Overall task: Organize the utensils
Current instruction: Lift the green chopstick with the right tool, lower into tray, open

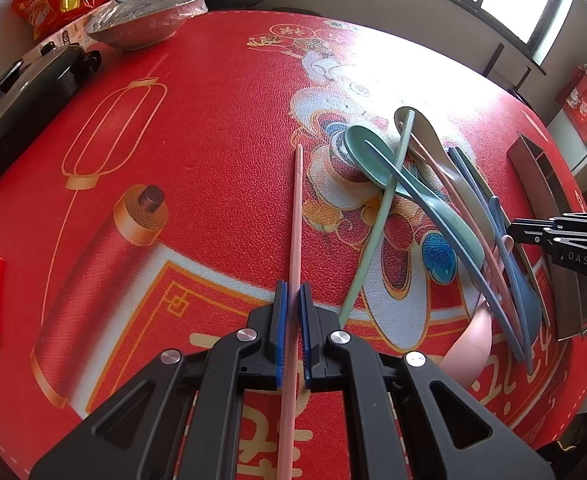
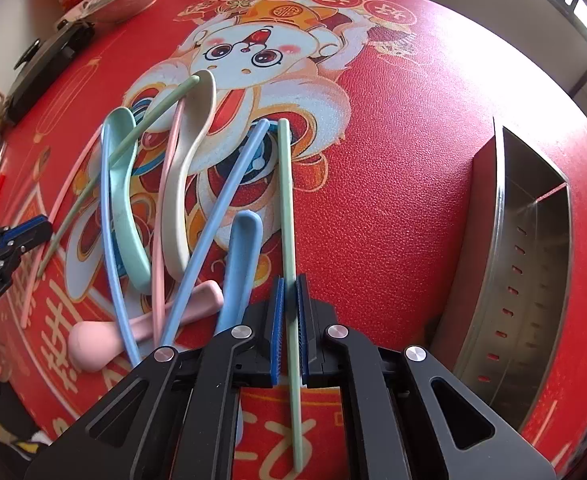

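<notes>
The left gripper (image 1: 294,294) has its jaws closed on 1 pink chopstick (image 1: 296,216); open red table mat (image 1: 197,128) lies to its left. The right gripper (image 2: 289,292) clamps 1 green chopstick (image 2: 286,200), beside the pile of spoons and chopsticks (image 2: 165,200). The steel utensil holder (image 2: 529,264) stands near the table's right edge, with bare mat between.

Each fisheye camera sits behind its own claw, looking forward and down, close over the red table (image 1: 213,128). Both views share the utensil pile (image 1: 433,200) (image 2: 165,184), seen from opposite sides.
</notes>
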`<state>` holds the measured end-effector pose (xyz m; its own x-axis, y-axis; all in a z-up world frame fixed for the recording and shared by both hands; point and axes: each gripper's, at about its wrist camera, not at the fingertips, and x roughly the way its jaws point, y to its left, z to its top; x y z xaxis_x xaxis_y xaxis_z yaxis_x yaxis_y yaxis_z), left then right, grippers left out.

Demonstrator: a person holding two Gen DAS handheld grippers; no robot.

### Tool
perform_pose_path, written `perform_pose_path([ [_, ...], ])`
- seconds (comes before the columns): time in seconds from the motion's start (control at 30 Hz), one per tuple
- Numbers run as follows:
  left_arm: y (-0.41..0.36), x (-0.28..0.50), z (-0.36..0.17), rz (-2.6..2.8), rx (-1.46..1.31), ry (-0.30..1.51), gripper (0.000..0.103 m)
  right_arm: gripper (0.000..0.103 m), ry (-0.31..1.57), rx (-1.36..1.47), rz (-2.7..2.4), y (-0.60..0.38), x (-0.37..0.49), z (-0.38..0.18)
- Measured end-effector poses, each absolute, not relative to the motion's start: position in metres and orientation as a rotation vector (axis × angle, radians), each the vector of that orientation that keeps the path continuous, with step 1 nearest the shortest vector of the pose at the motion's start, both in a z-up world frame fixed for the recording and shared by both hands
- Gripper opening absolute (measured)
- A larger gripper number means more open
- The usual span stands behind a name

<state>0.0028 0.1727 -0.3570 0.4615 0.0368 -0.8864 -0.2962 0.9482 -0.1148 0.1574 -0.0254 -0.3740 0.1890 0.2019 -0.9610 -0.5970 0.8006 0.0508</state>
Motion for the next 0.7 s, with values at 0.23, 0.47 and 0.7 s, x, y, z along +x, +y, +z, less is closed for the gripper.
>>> perform_pose_path([
  [0.23, 0.172, 0.004, -0.356, 0.207, -0.264, 1.079, 0.007, 0.006, 1.285, -0.175, 0.566, -0.054, 0.151, -0.367],
  [0.47, 0.175, 0.008, -0.356, 0.193, -0.265, 1.093, 0.007, 0.006, 1.236, 0.011, 0.602, -0.082, 0.137, -0.337],
  [0.7, 0.172, 0.017, -0.355, 0.193, -0.22, 1.121, 0.007, 0.006, 1.179, 0.087, 0.616, -0.097, 0.13, -0.316],
])
